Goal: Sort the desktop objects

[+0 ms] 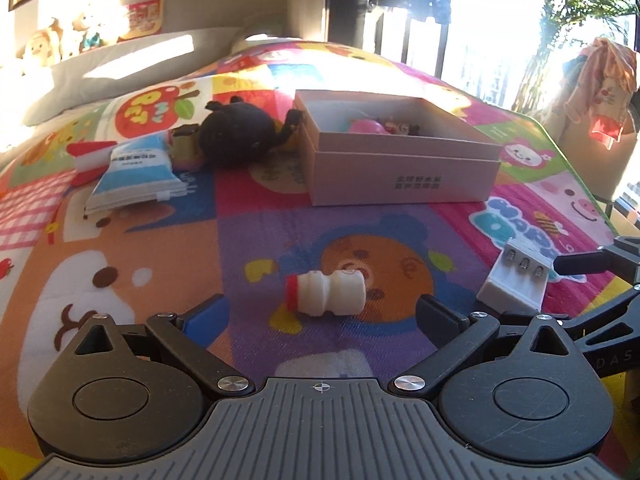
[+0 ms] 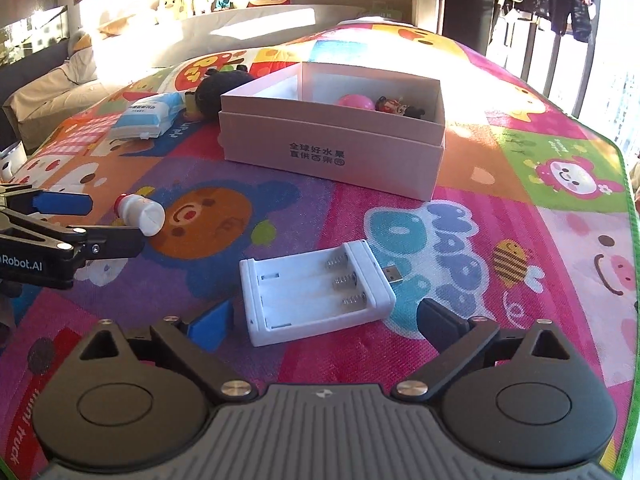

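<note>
A small white bottle with a red cap (image 1: 326,292) lies on its side on the colourful play mat. It sits between the wide-apart fingers of my left gripper (image 1: 322,314), and neither pad touches it. A white battery holder (image 2: 316,292) with three empty slots and a USB plug lies flat between the spread fingers of my right gripper (image 2: 324,322), also untouched. Behind both stands an open pink cardboard box (image 2: 332,156) holding a pink ball (image 2: 356,102) and small figurines. The right wrist view shows the left gripper (image 2: 112,222) around the bottle (image 2: 142,214).
A black plush toy (image 1: 240,132), a blue-and-white tissue pack (image 1: 136,172) and a red-and-white item (image 1: 90,158) lie at the back left of the mat. The mat's green edge (image 2: 624,208) runs along the right. A grey pillow (image 1: 120,68) lies beyond.
</note>
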